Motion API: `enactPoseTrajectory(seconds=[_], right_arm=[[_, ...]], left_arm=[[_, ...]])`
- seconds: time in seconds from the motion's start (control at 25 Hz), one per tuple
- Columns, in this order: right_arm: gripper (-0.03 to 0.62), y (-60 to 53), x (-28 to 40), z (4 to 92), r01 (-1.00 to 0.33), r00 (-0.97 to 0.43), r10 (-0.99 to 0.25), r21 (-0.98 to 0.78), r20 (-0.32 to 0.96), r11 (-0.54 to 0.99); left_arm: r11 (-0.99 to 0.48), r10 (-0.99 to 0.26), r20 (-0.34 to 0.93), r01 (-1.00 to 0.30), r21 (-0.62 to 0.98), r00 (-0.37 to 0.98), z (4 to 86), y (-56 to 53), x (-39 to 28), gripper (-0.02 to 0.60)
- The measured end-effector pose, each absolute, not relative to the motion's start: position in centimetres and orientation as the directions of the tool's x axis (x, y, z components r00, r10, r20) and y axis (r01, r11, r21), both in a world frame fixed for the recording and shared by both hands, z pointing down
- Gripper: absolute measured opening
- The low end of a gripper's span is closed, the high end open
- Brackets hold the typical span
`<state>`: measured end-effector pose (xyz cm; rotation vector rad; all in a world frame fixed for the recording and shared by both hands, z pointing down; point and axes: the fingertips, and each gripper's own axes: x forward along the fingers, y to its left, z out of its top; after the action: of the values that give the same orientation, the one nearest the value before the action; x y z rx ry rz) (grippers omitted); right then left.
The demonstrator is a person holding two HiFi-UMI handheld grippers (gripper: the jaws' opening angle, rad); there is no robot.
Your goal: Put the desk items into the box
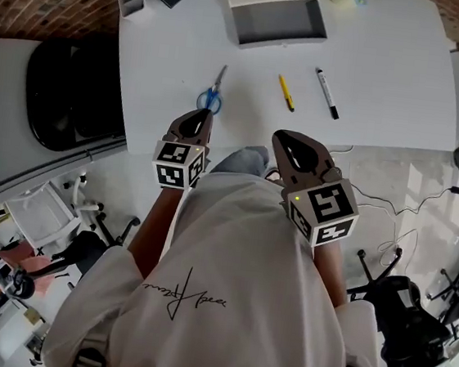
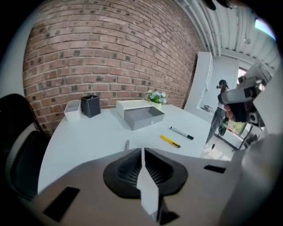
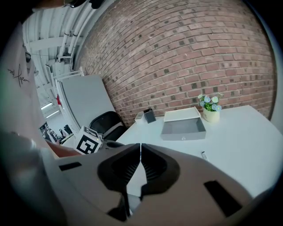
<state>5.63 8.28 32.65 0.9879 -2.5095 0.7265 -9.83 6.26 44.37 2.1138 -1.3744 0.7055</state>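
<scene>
Scissors [image 1: 211,96], a yellow utility knife [image 1: 286,93] and a black marker [image 1: 327,93] lie on the white desk [image 1: 390,73], apart from the open grey box [image 1: 279,20], in our head view; our left gripper [image 1: 202,116] and right gripper [image 1: 286,140] hover over the near edge. Left gripper view: we see jaws closed together, empty. Right gripper view: likewise closed, holding nothing

I see black chair [image 1: 71,91] left of the white table [image 1: 389,82], brick wall [image 2: 110,53] behind it, small flower pot [image 2: 156,98] at the far edge, second dark chair [image 1: 408,318] on floor, lower right.
</scene>
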Motion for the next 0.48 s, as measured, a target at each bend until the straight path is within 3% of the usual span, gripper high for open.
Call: enactPoseTrajectory(seconds=[0.48], right_arm=[[0.026,5.1,3.0,31.5,-0.709,-0.701,-0.544,-0.368,0.461,0.602]], left_arm=[[-0.504,-0.553,0.738,-0.860,0.072,0.387,48.4,4.7,-10.0,0.006]])
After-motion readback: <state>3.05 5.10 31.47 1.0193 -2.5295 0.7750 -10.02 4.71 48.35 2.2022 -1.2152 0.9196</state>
